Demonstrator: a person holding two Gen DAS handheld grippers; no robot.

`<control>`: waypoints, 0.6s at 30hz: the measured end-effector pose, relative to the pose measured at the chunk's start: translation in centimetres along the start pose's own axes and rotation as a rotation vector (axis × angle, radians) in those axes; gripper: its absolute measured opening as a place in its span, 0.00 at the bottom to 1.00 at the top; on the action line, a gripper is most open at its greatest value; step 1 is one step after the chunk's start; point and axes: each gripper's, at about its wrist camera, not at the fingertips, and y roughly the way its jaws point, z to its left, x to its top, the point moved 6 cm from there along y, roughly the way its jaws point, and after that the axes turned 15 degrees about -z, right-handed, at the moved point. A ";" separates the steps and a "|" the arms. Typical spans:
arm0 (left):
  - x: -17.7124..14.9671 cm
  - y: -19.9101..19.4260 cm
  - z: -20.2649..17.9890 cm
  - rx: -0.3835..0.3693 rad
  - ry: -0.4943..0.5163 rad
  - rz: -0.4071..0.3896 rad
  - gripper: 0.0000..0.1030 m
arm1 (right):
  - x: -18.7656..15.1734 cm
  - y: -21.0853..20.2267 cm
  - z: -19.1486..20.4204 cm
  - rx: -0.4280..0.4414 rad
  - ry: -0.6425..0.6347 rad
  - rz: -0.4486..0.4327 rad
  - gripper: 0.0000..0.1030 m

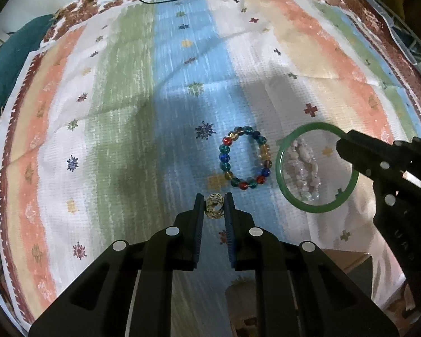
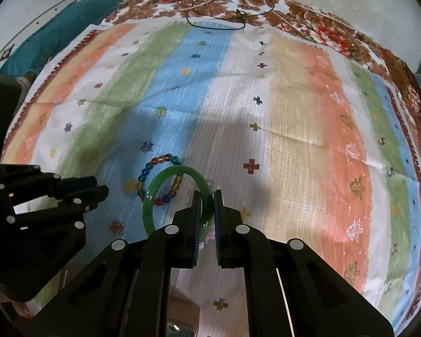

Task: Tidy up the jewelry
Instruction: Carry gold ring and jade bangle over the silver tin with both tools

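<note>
Left tongs point(image 1: 214, 206) clench a small gold ring cluster point(image 1: 214, 210) above the striped cloth point(image 1: 126, 112). Beside it lies the multicoloured bead bracelet point(image 1: 245, 157). Only this view shows pale beads point(image 1: 304, 172) under the green bangle point(image 1: 294, 202), which the right tongs point(image 2: 207, 205) grip.

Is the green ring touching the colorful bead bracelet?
Apart. In the left wrist view, striped cloth shows plainly between the green bangle and the bead bracelet.
</note>
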 end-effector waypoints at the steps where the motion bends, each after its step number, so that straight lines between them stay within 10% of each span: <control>1: 0.0 -0.1 0.0 0.000 0.000 -0.004 0.13 | -0.1 -0.2 0.0 -0.002 -0.001 -0.002 0.09; 18: 0.2 -5.4 -0.5 -0.033 -0.034 -0.099 0.14 | -0.8 -4.3 -0.7 0.012 0.048 -0.041 0.09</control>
